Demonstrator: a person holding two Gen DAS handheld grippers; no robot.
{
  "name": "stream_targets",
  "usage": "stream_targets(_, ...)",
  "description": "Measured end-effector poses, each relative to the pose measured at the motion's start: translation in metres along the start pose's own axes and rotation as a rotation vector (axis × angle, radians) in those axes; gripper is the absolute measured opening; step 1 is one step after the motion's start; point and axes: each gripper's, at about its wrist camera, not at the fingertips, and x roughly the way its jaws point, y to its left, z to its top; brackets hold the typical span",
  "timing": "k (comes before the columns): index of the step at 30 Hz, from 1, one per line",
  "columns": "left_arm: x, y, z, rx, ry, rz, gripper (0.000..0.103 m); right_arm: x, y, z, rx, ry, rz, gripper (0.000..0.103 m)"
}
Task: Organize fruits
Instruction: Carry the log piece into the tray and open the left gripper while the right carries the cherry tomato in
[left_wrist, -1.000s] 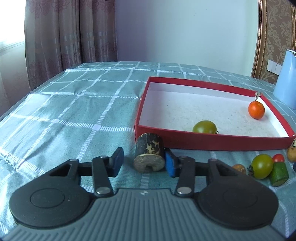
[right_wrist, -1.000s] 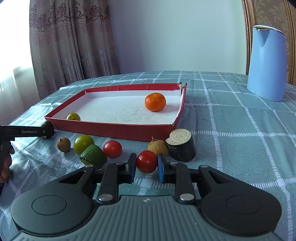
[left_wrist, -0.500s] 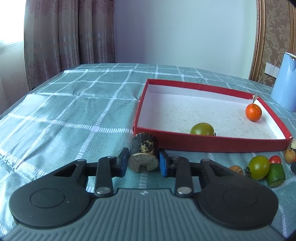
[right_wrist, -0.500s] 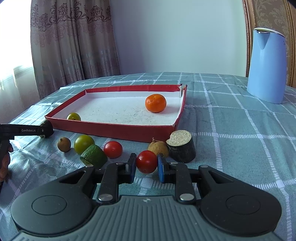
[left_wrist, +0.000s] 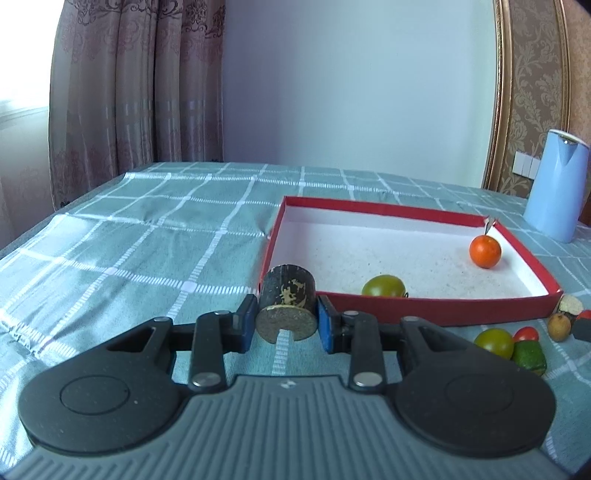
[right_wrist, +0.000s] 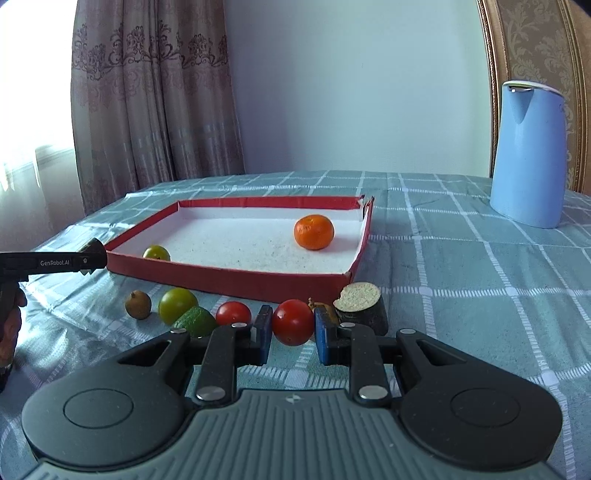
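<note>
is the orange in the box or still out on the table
In. The orange sits on the white floor of the red box, inside its walls near the far corner.

Tray (right_wrist: 236, 275) sits on the tablecloth (right_wrist: 461, 295); a tangerine (right_wrist: 314, 232) lies in it toward its right wall, a small round fruit (right_wrist: 156, 253) at its near-left corner. Kettle (right_wrist: 528, 155) stands right of and behind the tray. A row of fruits (right_wrist: 177, 305) lies before the tray's near wall.
</note>
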Motion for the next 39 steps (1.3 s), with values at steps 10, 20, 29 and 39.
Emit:
stream_targets(10, -0.006, -0.005, 0.008, -0.018, -0.033, -0.036, 0.031, 0.0, 0.007, 0.017, -0.038, -0.079, -0.037, 0.023)
stream_targets(20, 0.011, -0.029, 0.033, -0.011, -0.027, -0.055, 0.031, 0.026, 0.019, 0.04, -0.078, -0.074, -0.067, 0.023)
stream_targets(29, 0.059, -0.046, 0.046, 0.028, 0.047, -0.016, 0.031, 0.081, 0.026, 0.058, -0.097, 0.033, -0.121, 0.023)
stream_targets(39, 0.089, -0.046, 0.056, 0.025, 0.063, 0.019, 0.031, 0.116, 0.034, 0.067, -0.083, 0.131, -0.105, 0.023)
